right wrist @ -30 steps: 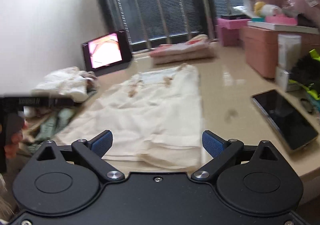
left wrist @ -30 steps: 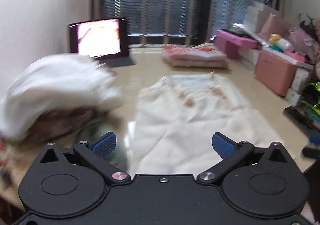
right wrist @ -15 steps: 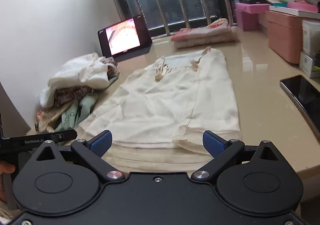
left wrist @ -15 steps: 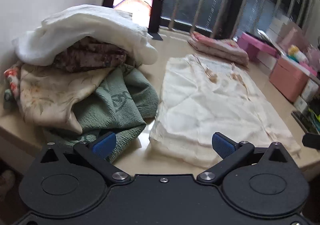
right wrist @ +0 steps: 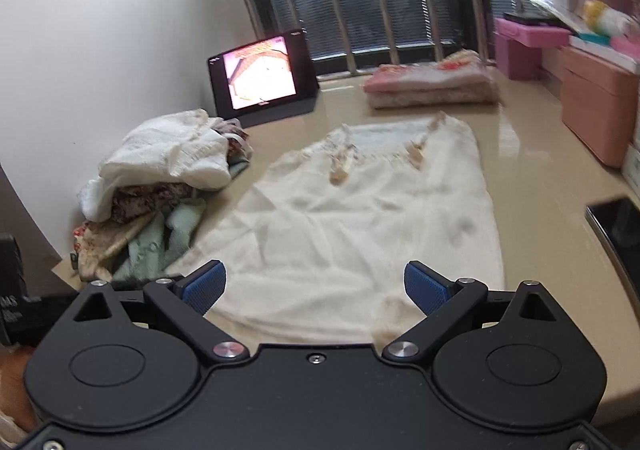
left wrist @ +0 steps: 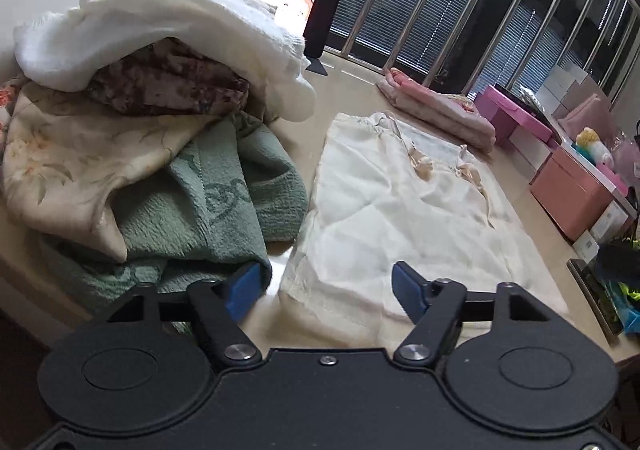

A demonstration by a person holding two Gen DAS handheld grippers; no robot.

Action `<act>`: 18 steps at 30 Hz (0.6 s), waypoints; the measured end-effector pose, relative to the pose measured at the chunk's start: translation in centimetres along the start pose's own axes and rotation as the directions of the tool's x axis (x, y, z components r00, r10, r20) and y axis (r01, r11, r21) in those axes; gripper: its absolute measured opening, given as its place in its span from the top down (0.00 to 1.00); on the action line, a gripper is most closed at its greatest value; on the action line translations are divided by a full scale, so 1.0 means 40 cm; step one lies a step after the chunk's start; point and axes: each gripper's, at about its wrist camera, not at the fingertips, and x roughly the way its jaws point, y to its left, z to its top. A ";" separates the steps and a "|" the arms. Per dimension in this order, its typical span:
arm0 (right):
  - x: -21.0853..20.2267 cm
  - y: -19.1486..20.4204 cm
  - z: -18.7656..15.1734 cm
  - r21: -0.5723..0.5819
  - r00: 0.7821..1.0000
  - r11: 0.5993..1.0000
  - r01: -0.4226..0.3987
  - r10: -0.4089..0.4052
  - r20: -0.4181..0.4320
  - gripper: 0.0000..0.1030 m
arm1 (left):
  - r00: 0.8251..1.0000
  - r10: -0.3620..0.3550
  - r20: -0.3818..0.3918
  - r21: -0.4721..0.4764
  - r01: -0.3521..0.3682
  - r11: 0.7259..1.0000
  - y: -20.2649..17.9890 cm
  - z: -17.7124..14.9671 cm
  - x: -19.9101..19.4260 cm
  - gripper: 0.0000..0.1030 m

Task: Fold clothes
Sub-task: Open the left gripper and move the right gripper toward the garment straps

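Observation:
A cream garment (left wrist: 404,217) (right wrist: 360,230) lies spread flat on the beige table, its strapped top edge towards the window. My left gripper (left wrist: 328,288) hovers over the garment's near left corner. Its jaws are closing, with the hem between the blue pads and not pinched. My right gripper (right wrist: 316,286) stands open above the near hem, nothing between its fingers. A heap of unfolded clothes (left wrist: 152,137) (right wrist: 160,189), white, floral and green, sits to the left of the garment.
A folded pink stack (right wrist: 432,83) lies at the far side by the window bars. A lit tablet (right wrist: 262,75) leans against the wall. Pink boxes (right wrist: 596,101) line the right. A dark phone (right wrist: 620,226) lies at the right table edge (right wrist: 592,282).
The left gripper has sunk towards the garment's near left corner, rolled, and its jaws have narrowed. The right gripper has drifted and still stands wide.

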 end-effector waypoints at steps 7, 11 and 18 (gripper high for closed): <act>0.062 0.060 0.125 -0.040 0.995 0.994 -0.097 0.097 -0.007 0.06 | 1.000 -0.028 0.004 -0.040 0.028 0.999 0.020 0.016 0.019 0.41; 0.140 0.094 0.207 -0.048 0.988 0.990 -0.135 0.131 -0.082 0.07 | 1.000 -0.028 -0.002 -0.015 0.028 0.999 0.017 0.020 0.024 0.46; 0.301 0.116 0.353 0.040 0.960 0.979 -0.198 0.202 -0.193 0.09 | 0.999 -0.042 -0.030 -0.014 0.041 0.999 0.028 0.025 0.019 0.60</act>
